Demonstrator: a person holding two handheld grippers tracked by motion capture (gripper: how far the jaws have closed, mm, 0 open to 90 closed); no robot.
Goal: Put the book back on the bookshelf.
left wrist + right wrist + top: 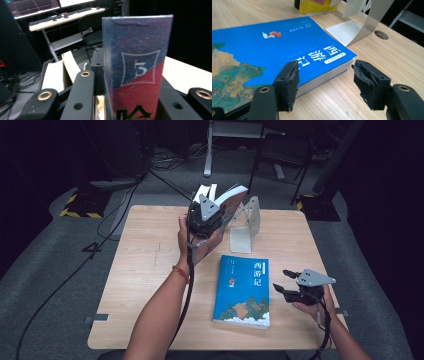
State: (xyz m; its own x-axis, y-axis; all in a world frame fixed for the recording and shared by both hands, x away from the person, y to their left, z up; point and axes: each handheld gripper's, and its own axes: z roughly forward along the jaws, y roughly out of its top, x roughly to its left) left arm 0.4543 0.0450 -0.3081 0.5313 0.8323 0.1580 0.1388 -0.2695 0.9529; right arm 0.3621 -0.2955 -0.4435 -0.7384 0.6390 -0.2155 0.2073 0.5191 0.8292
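Carrying step: left gripper clamped on paperback, probably bound for metal bookend. Right gripper agape beside blue book. Next: stand paperback upright.

Dim room, grey carpet, wooden table, dark chair behind.

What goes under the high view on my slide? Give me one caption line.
Left gripper lifts a book beside the metal bookend; open right gripper waits by the blue book on the wooden table.

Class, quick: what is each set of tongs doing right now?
Left tongs: shut on the raised book.
Right tongs: open, holding nothing, beside the blue book.
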